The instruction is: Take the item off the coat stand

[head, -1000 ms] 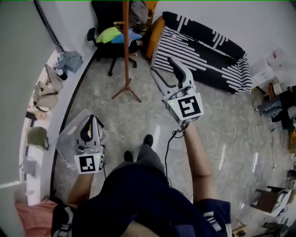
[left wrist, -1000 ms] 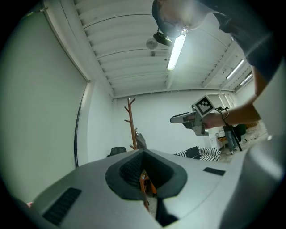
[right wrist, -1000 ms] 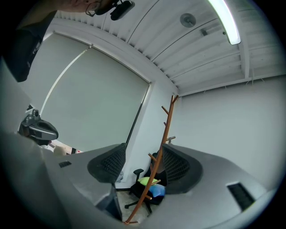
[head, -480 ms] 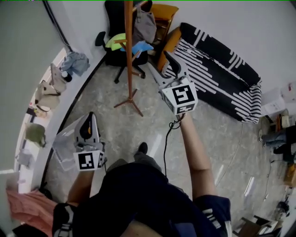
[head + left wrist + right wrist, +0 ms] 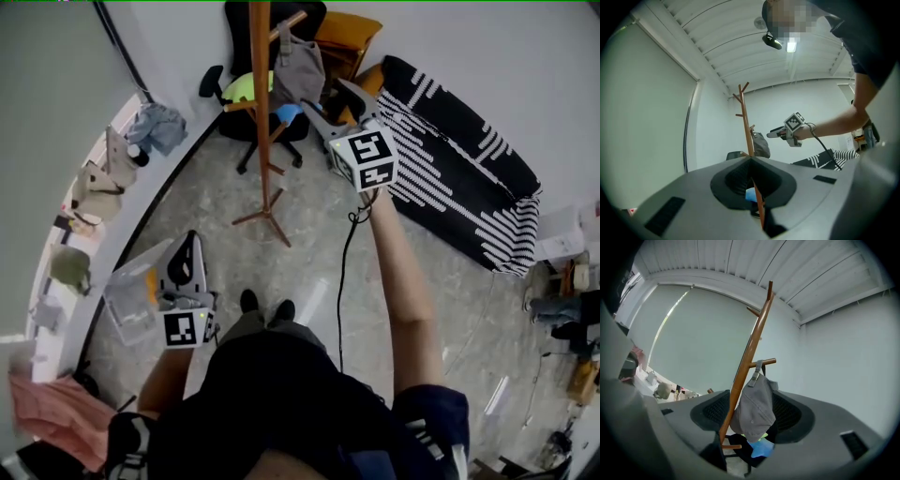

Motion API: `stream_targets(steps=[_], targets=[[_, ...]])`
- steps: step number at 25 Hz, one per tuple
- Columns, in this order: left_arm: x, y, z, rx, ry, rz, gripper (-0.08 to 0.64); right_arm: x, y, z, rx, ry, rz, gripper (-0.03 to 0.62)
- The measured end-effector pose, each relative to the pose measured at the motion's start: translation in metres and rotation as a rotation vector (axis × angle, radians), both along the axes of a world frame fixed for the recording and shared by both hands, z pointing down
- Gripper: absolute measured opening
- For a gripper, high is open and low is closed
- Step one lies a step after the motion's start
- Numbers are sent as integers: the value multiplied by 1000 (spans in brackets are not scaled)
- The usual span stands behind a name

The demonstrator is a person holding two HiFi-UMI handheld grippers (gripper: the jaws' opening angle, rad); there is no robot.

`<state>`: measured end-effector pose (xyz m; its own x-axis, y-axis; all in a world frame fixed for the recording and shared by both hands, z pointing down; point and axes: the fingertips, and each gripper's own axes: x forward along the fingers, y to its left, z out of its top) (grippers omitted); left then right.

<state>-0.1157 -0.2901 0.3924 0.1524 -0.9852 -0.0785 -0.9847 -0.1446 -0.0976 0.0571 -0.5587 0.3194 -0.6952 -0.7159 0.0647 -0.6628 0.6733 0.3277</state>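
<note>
A grey cap (image 5: 300,70) hangs by its strap from a peg of the wooden coat stand (image 5: 261,112). My right gripper (image 5: 323,96) is held out level, just to the right of the cap, and its jaws have just been opening. In the right gripper view the cap (image 5: 754,411) fills the gap ahead of the open jaws, and nothing is pinched. From the left gripper view the right gripper (image 5: 780,133) stops a little short of the cap (image 5: 761,145). My left gripper (image 5: 187,246) hangs low at the left, tips together, holding nothing.
Behind the stand is a black office chair (image 5: 253,89) with yellow-green and blue cloth on it. A black-and-white striped sofa (image 5: 469,169) lies to the right. A clear plastic box (image 5: 131,295) sits on the floor by my left gripper. Hats and bags line the windowsill (image 5: 94,187).
I have stepped closer to the coat stand. My right gripper has swung toward the cap and its jaws stand wider. The left gripper has travelled along, still low.
</note>
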Motion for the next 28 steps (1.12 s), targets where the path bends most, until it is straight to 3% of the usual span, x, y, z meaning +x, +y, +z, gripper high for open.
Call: stream_targets(steps=[7,18,20,22,25,28], targets=[[-16,-29,0,-14,1,-15,23,-12,-50,19,-52,12,-37,319],[-37,-40,2,-23,-15,-48,23,-20,-89,49,-228,10,-138,344],[-39,-41,3,-24,-18,-50,23,-22,-91,51,-228,14,-149,311],[-41,-43,4,-21,-16,-52,23,-24,-92,52,-219,19,-152,226],[-43,-44,4,-23,-11,-55,23,-27,-91,53,-219,27,-158,191],[-46,-44,4,-26,-14,-54,23,-29,-88,51,-216,47,-164,90]])
